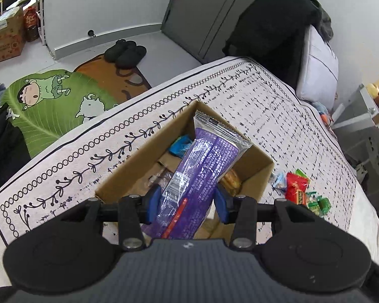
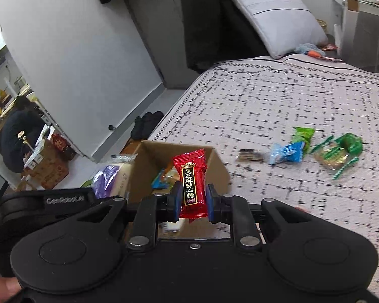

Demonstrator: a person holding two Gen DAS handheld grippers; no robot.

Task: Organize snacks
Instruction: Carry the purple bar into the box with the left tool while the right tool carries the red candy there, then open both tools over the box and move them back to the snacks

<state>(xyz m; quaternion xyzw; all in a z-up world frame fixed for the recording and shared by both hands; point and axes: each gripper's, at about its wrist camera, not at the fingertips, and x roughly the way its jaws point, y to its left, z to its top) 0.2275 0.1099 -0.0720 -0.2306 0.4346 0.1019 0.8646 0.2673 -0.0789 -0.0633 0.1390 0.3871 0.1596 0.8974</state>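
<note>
An open cardboard box [image 1: 118,176] stands on the patterned bed cover, near its left edge. My left gripper [image 1: 187,199] is shut on a long purple snack packet [image 1: 202,161], held slanted over the box opening. Inside the box lie a blue packet [image 1: 180,145] and a yellowish baked snack [image 1: 231,180]. My right gripper [image 2: 191,199] is shut on a red candy packet [image 2: 190,176], upright just in front of the same box [image 2: 144,174]. The left gripper's purple packet [image 2: 106,180] shows at the box's left side.
Loose snacks lie on the bed right of the box: a blue one [image 2: 286,152], green ones [image 2: 302,135], a dark one [image 2: 249,155] and a wrapped biscuit [image 2: 338,155]. A pillow [image 2: 278,20] is at the bed's head. Slippers [image 1: 126,51] and mats cover the floor. A person [image 2: 17,131] crouches far left.
</note>
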